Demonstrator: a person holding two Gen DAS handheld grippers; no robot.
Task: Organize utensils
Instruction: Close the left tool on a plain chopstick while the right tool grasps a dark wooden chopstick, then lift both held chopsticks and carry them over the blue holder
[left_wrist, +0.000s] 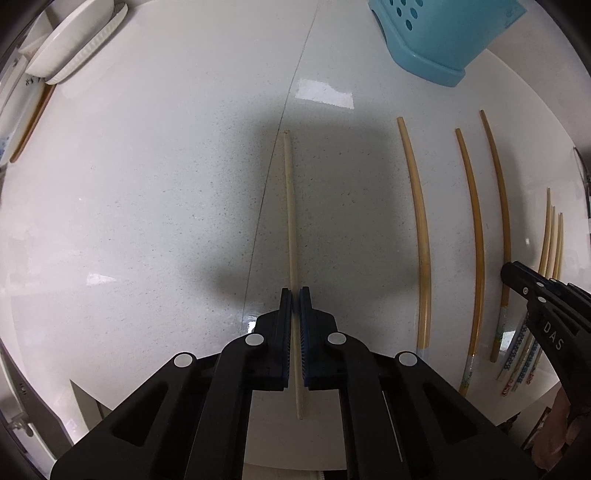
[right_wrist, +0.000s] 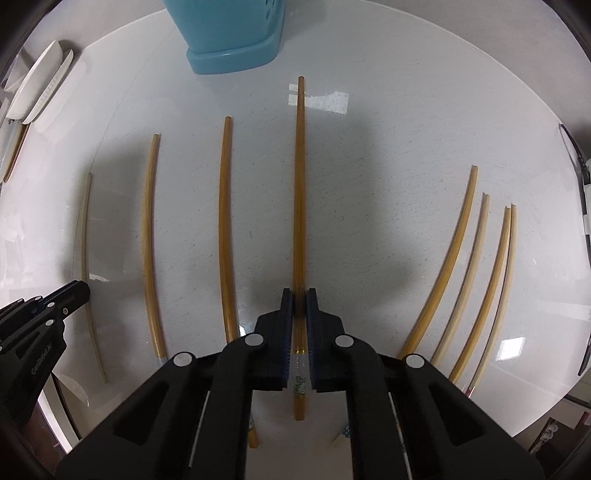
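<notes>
Holding now: one chopstick in each gripper, both lying along the white worktop (left_wrist: 147, 221).
Left gripper (left_wrist: 294, 295): my fingers are closed on the pale chopstick (left_wrist: 290, 206), gripped near its thick end.
Right gripper (right_wrist: 299, 295): fingers closed on the amber chopstick (right_wrist: 300, 177).
Loose chopsticks (right_wrist: 149, 240): lying beside and between my two.
Blue utensil holder (right_wrist: 229, 40): standing ahead.
Doing it well: I should lift both level and keep the grip firm so neither pivots before tipping them in.
</notes>
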